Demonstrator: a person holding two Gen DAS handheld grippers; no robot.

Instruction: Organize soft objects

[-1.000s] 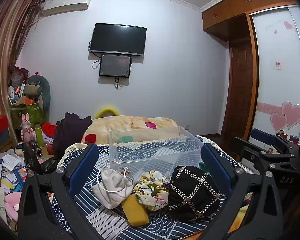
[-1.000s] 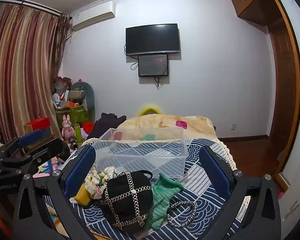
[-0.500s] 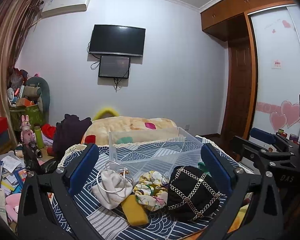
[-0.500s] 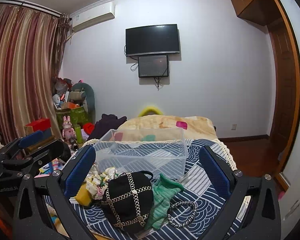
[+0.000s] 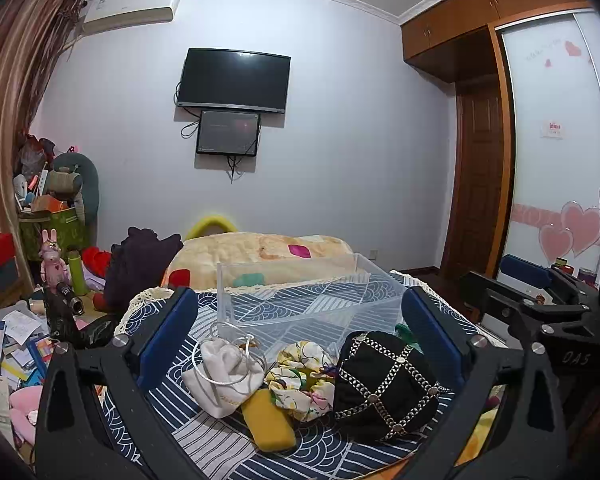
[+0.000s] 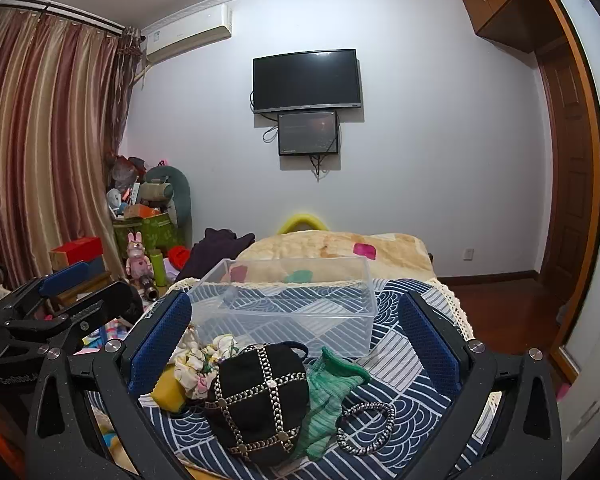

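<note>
A clear plastic bin (image 5: 300,300) (image 6: 288,300) stands empty on a blue patterned cloth (image 5: 204,428). In front of it lie a white drawstring pouch (image 5: 224,376), a yellow sponge (image 5: 270,420), a floral scrunchie (image 5: 304,376), a black chain-trimmed bag (image 5: 384,384) (image 6: 260,392), a green knit piece (image 6: 328,392) and a braided ring (image 6: 366,428). My left gripper (image 5: 300,340) is open and empty, above and short of the pile. My right gripper (image 6: 294,336) is open and empty, framing the bag and the green piece.
A bed with a beige blanket (image 5: 260,252) lies behind the table. Clutter, a pink rabbit figure (image 5: 52,256) and boxes fill the floor at the left. A wardrobe and door (image 5: 480,180) stand at the right. The other gripper shows at each view's side (image 5: 540,304).
Both views have shifted only slightly. Nothing on the table has moved and both grippers stay open.
</note>
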